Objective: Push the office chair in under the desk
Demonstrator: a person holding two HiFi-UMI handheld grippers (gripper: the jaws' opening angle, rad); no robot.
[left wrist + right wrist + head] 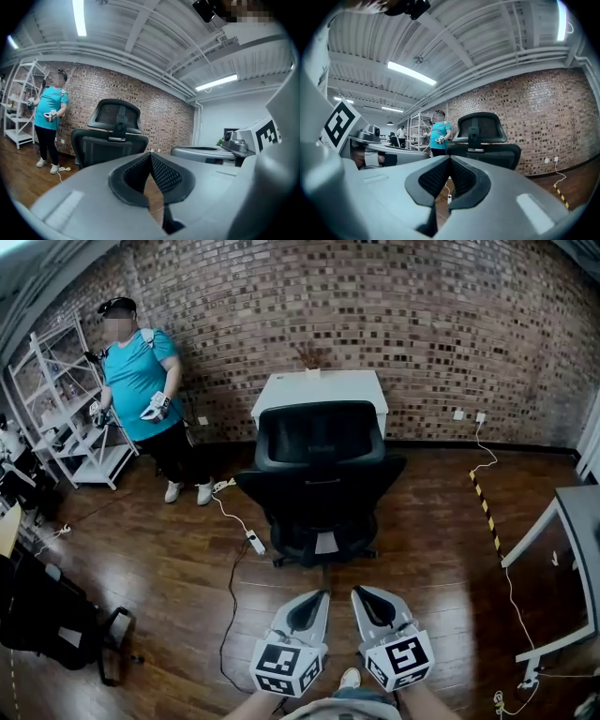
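A black office chair (321, 474) stands on the wooden floor with its back toward me, in front of a white desk (321, 390) set against the brick wall. The chair also shows in the left gripper view (111, 136) and in the right gripper view (483, 140). My left gripper (322, 594) and right gripper (357, 592) hover side by side a short way behind the chair, apart from it. Both are shut with nothing between the jaws.
A person in a teal shirt (141, 381) stands at the left by white shelving (66, 399). A power strip and cable (254, 541) lie on the floor left of the chair. A grey table (572, 521) sits at the right edge, dark gear (47, 615) at lower left.
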